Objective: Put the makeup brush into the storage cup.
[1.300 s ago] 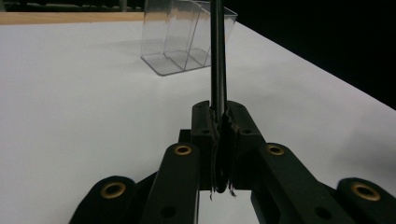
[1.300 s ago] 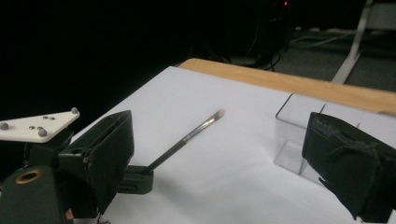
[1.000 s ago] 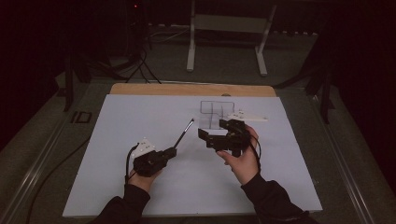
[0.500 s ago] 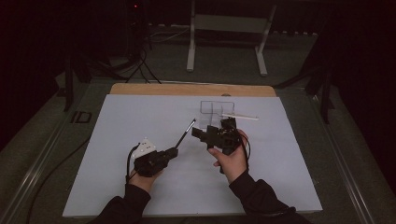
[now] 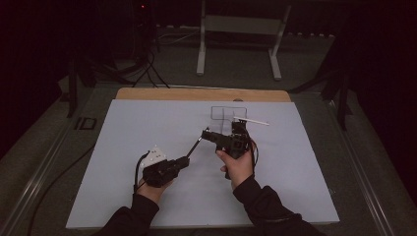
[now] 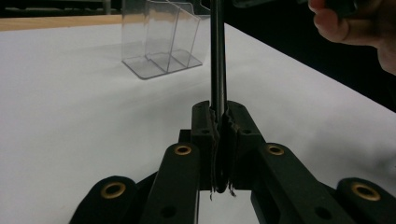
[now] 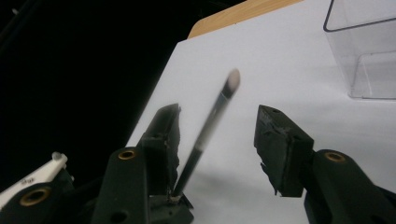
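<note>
High view: clear organizer (image 5: 222, 114) holds nothing; left tongs (image 5: 186, 161) pinch brush (image 5: 195, 146), right tongs (image 5: 208, 133) spread

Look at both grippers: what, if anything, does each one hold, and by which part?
The left gripper is shut on the lower handle end of a thin brush. The right gripper straddles its bristle end, jaws closing but not yet touching.

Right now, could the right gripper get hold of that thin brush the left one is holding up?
Probably yes. The brush already stands between the right gripper's jaws, which have just been closing without pressing on it. The left gripper clamps its lower end; nothing blocks the way.
</note>
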